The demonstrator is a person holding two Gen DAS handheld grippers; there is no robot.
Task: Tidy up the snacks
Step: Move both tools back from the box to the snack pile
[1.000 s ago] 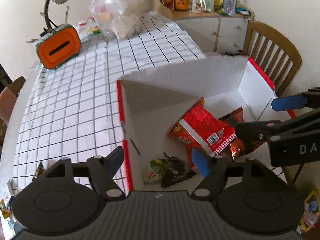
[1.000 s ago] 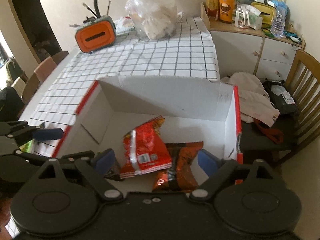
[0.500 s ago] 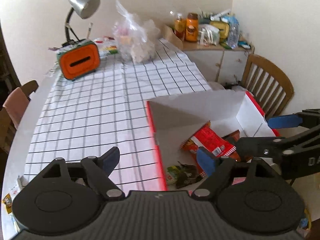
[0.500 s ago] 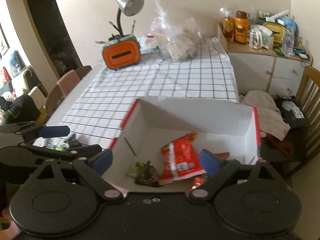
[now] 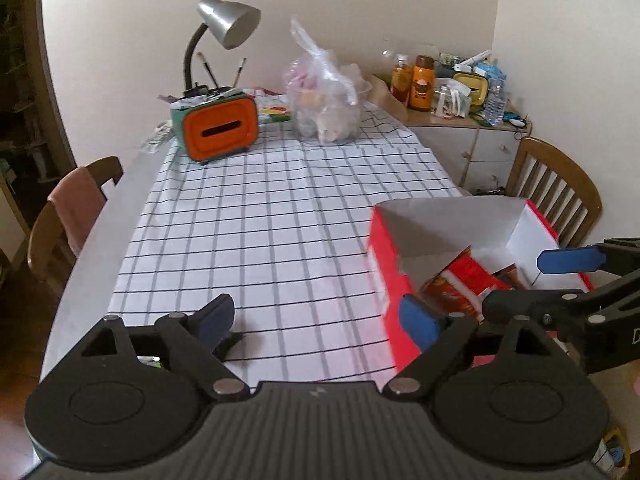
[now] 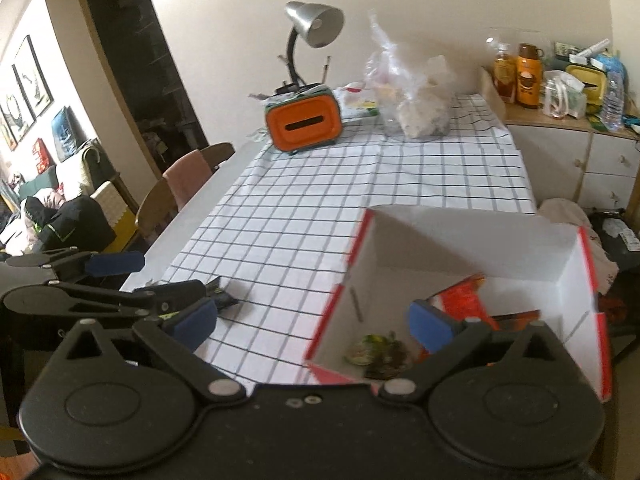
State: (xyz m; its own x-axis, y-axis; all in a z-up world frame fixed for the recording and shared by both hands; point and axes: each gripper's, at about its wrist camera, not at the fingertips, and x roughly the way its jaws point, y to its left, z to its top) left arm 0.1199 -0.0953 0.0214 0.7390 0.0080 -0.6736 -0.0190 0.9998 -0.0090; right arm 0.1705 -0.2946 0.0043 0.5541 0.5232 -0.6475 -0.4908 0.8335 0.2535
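A red-and-white cardboard box [image 5: 384,264] [image 6: 460,240] stands open on the checked tablecloth. Inside it lie a red snack bag [image 5: 468,276] [image 6: 464,296], an orange-brown bag [image 6: 516,318] and a small green and dark packet [image 6: 380,354]. A dark snack packet [image 6: 222,300] lies on the cloth left of the box. My left gripper [image 5: 316,318] hovers over the cloth beside the box, its jaws opening with nothing between them. My right gripper [image 6: 314,322] is above the box's near left corner, its jaws also opening and holding nothing.
At the table's far end stand an orange tissue box [image 5: 218,130], a silver desk lamp [image 5: 228,26] and a clear plastic bag [image 5: 326,108]. Wooden chairs [image 5: 556,196] [image 5: 72,208] flank the table. A cabinet [image 6: 568,140] with bottles is at the back right.
Both grippers have drawn back and risen away from the box, which now sits further right and lower in both views. Their jaws stand wider than before.
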